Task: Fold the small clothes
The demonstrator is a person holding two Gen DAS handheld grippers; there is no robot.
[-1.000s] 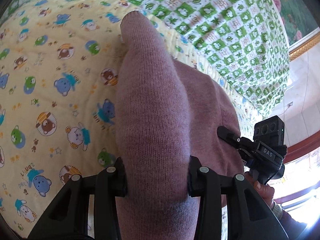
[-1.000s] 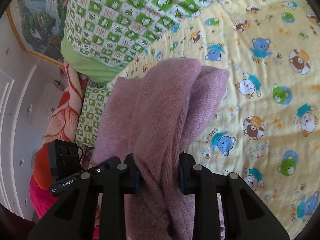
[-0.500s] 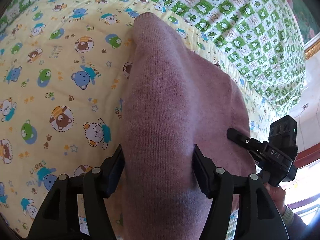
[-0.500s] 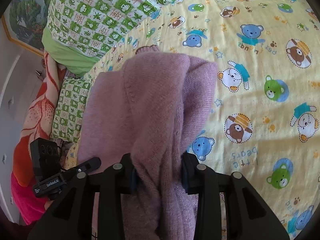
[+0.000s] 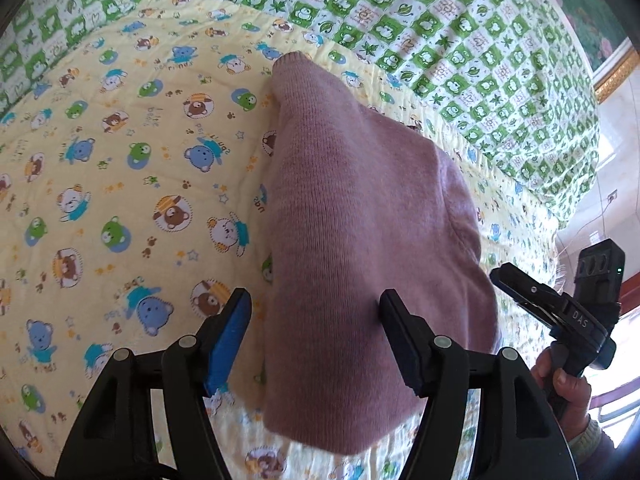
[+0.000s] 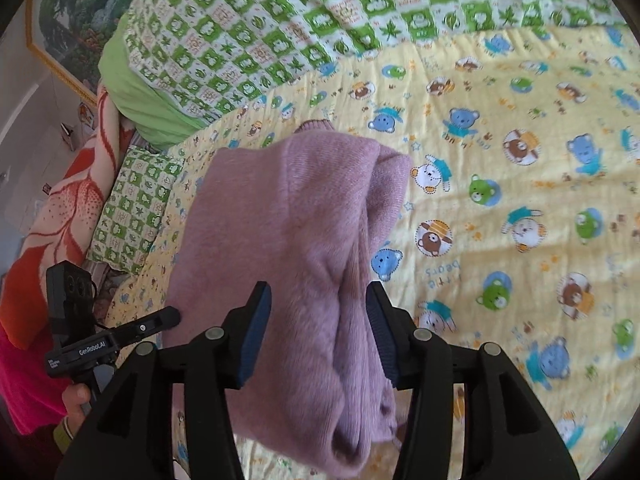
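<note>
A mauve knitted sweater (image 5: pixel 360 220) lies folded in a long bundle on the yellow bear-print quilt (image 5: pixel 120 200). My left gripper (image 5: pixel 316 336) hovers over its near end. Its jaws are opening, and the blue left pad stands clear of the knit. In the right wrist view the same sweater (image 6: pixel 288 220) runs between the jaws of my right gripper (image 6: pixel 318 332), which are also opening, and its pads no longer pinch the cloth. Each gripper shows in the other's view, held by a hand: the right gripper (image 5: pixel 560 312) and the left gripper (image 6: pixel 120 332).
A green-and-white checked quilt (image 5: pixel 440 40) is heaped along the far side of the bed. A matching checked pillow (image 6: pixel 132 208) and an orange-red blanket (image 6: pixel 60 208) lie at the left. A framed painting (image 6: pixel 60 20) hangs behind. The bed's edge falls away near the floor (image 5: pixel 616 152).
Both grippers were shut on the sweater's near end. Their jaws have since spread and let it go, and both have drawn back and up. The sweater now rests on the quilt.
</note>
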